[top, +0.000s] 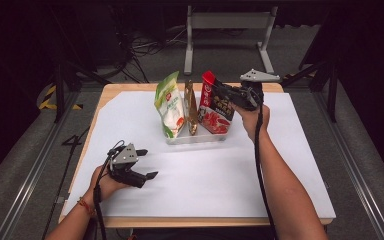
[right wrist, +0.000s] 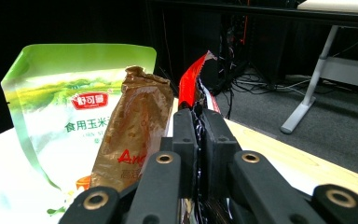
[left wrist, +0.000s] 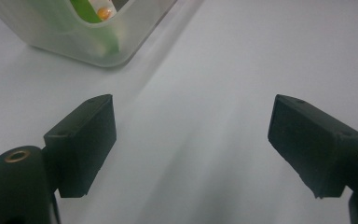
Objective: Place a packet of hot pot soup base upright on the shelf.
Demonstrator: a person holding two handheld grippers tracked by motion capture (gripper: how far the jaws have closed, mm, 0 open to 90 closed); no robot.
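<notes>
1. Nearest the high camera, the person's two forearms come in from the bottom edge, each hand carrying a black two-jaw gripper with a trailing cable.
2. Low on the white sheet (top: 220,185) that covers the wooden table (top: 111,90), the left gripper (top: 145,165) rests in the hand with its jaws spread wide and nothing between them.
3. From the left gripper view, the two black pads (left wrist: 86,140) stand well apart over bare white surface, with a corner of the clear plastic bin (left wrist: 98,49) ahead of them.
4. That clear bin (top: 200,139) sits near the far middle of the table and holds three pouches standing upright, side by side.
5. A green and white stand-up pouch (top: 170,105) is leftmost, a slim brown foil pouch (top: 191,107) is in the middle, and a red and black foil pouch (top: 215,107) is rightmost.
6. Over the bin's right end, the right gripper (top: 219,91) is clamped on the upper edge of the red and black pouch.
7. Seen from the right gripper view, the jaws are pinched close on the crinkled red foil (right wrist: 191,84), beside the brown pouch (right wrist: 135,135) and the green one (right wrist: 70,116).
</notes>
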